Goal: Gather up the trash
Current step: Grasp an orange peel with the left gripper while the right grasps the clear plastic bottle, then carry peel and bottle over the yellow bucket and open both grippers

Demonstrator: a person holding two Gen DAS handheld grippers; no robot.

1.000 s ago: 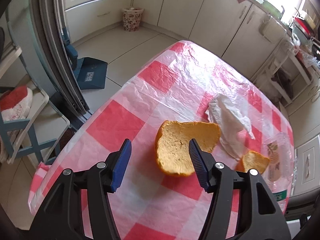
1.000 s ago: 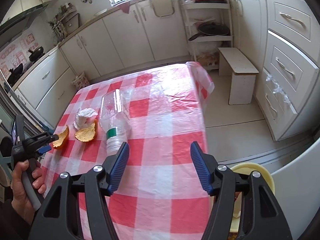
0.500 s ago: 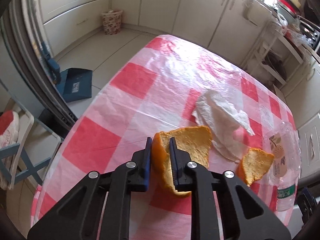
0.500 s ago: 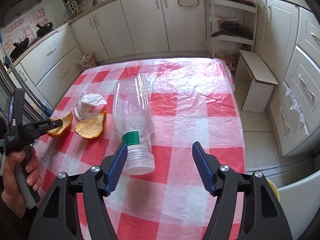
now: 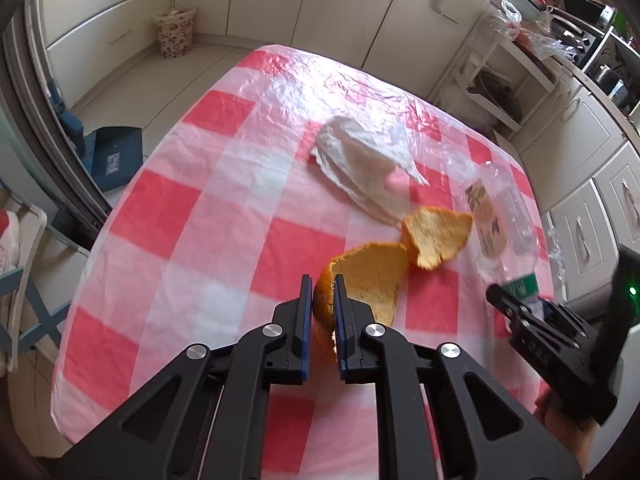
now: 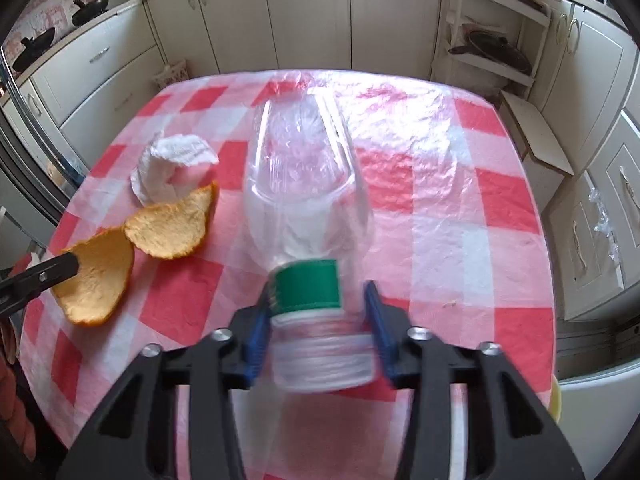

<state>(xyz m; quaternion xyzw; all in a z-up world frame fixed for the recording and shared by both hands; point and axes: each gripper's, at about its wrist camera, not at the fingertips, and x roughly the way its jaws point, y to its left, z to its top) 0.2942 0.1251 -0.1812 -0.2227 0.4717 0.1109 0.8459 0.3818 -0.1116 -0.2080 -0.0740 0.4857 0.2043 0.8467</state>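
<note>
My right gripper (image 6: 318,320) is closing around the clear plastic bottle (image 6: 304,200) — orange peels (image 6: 100,276) and a crumpled tissue (image 6: 172,164) sit to its left.

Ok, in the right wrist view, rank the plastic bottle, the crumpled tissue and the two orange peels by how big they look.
1. Plastic bottle, clearly largest, though nearest the camera.
2. The two orange peels: the held one and the loose one look about alike, so no ranking.
3. Crumpled tissue, slightly smaller but farther away, so unsure.
</note>
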